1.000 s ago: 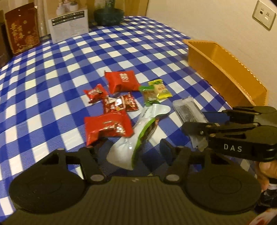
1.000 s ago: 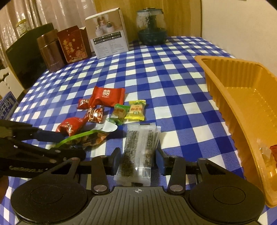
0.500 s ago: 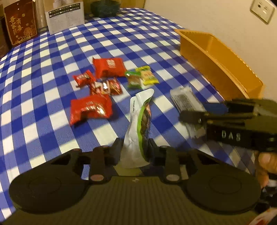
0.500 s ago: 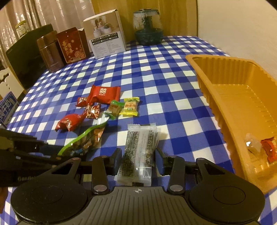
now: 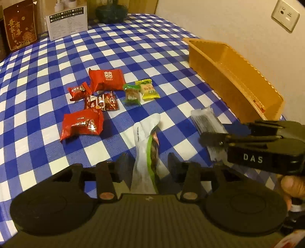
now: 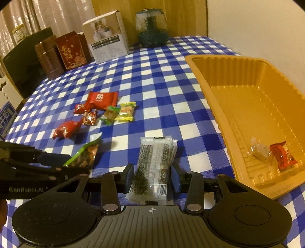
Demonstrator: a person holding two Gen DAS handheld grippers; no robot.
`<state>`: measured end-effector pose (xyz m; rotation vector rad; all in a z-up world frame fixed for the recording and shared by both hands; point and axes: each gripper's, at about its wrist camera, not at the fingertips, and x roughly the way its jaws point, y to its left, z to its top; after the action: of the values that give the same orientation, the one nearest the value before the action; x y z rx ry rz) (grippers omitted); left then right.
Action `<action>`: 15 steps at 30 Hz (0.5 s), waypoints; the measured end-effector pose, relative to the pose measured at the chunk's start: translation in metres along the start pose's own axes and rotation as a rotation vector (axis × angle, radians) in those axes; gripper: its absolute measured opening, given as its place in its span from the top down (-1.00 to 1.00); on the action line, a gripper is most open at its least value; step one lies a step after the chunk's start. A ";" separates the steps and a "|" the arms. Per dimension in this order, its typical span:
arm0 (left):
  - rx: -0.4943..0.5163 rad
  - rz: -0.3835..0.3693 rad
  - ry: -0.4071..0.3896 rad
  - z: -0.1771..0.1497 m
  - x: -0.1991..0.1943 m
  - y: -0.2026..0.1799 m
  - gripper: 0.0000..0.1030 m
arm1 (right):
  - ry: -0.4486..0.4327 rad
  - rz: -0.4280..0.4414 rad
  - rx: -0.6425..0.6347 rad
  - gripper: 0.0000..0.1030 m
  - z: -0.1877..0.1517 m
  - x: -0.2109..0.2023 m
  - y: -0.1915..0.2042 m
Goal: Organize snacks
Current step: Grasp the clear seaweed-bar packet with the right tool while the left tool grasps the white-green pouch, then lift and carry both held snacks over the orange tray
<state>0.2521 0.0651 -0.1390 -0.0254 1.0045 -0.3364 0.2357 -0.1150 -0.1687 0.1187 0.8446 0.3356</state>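
My left gripper (image 5: 146, 166) is shut on a white and green snack pouch (image 5: 146, 148) and holds it above the checkered table; the pouch also shows in the right wrist view (image 6: 85, 154). My right gripper (image 6: 151, 176) is shut on a clear packet of dark snack bars (image 6: 154, 164), lifted off the table. That packet also shows in the left wrist view (image 5: 207, 122). The orange tray (image 6: 225, 122) stands to the right and holds a red candy (image 6: 283, 154) and a clear-wrapped sweet (image 6: 259, 151). Red packets (image 5: 82, 124) and green and yellow candies (image 5: 141, 91) lie on the table.
A white box (image 6: 107, 47), red tins (image 6: 71, 50) and a dark glass jar (image 6: 152, 28) stand at the table's far edge. A wall with a socket (image 5: 285, 14) runs behind the tray (image 5: 234, 76).
My left gripper closed on the white and green pouch and lifted it. My right gripper rose with the clear packet and drew nearer the tray, whose contents came into view.
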 end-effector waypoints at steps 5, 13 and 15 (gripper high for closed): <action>-0.001 0.017 0.014 0.000 0.007 0.001 0.24 | 0.001 0.006 0.023 0.19 0.000 0.002 -0.004; 0.038 0.042 0.022 -0.002 0.008 -0.002 0.53 | 0.000 -0.002 0.006 -0.09 0.002 0.007 0.003; 0.058 0.055 0.020 -0.003 0.007 -0.005 0.54 | 0.001 -0.015 -0.017 -0.10 0.001 0.008 0.007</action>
<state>0.2515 0.0583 -0.1460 0.0584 1.0130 -0.3159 0.2397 -0.1059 -0.1720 0.0970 0.8427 0.3288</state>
